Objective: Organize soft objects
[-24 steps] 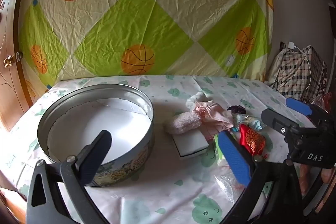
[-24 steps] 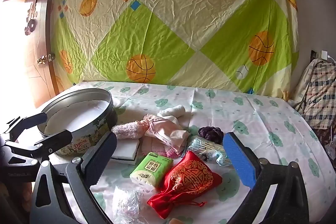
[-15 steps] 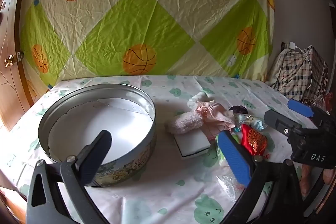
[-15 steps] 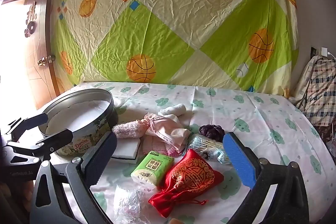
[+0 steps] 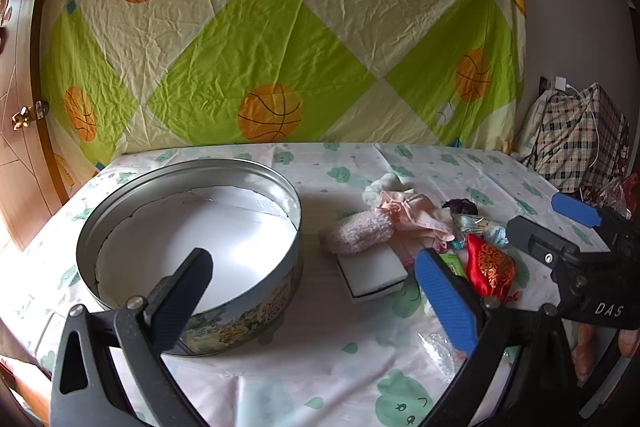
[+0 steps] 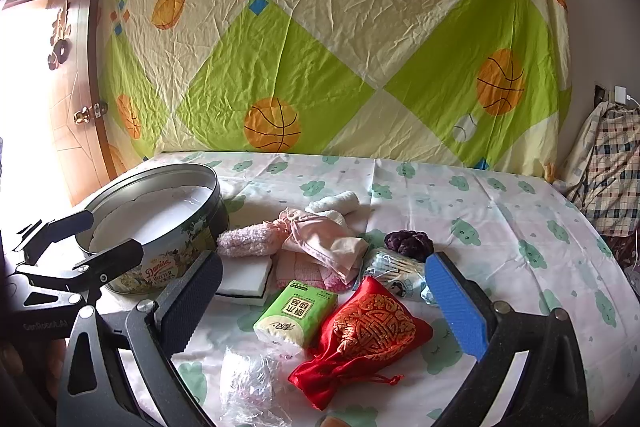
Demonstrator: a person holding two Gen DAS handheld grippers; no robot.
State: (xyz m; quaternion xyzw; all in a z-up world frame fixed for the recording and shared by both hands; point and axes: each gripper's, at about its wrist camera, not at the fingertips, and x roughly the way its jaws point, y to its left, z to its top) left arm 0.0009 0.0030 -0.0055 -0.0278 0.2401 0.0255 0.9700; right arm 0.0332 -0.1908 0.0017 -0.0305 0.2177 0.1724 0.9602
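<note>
- Your left gripper [image 5: 320, 291] is spread as wide as it goes, with nothing between its 2 fingers; it hangs over the near edge of the table [image 5: 312, 379], tilted down toward it.
- Your right gripper [image 6: 324, 291] is just as wide open and holds nothing, also tilted down at the table.
- The round tin [image 5: 192, 239] sits ahead of your left gripper, just behind its left finger; it has only a white liner inside, and no soft thing is in it yet.
- The soft things lie in a heap ahead of your right gripper and off to the right of your left one.
- Straight ahead between your right gripper's fingers you have the red pouch [image 6: 364, 339] and the green tissue pack [image 6: 296, 313], touching each other on the cloth.
- Just beyond them lie the white sponge [image 6: 244, 279], the pink fuzzy sock [image 6: 248, 241] resting on it, and the pink cloth [image 6: 320, 239] piled beside the sock.
- Farther off sits the white rolled sock [image 6: 336, 203]; the purple scrunchie [image 6: 408, 243] lies just beyond your right finger's tip.
- The clear plastic bag [image 6: 248, 387] lies nearest you, low beside your right gripper's left finger.
- In the left wrist view, your right gripper shows at the right edge, near the red pouch but apart from it.
</note>
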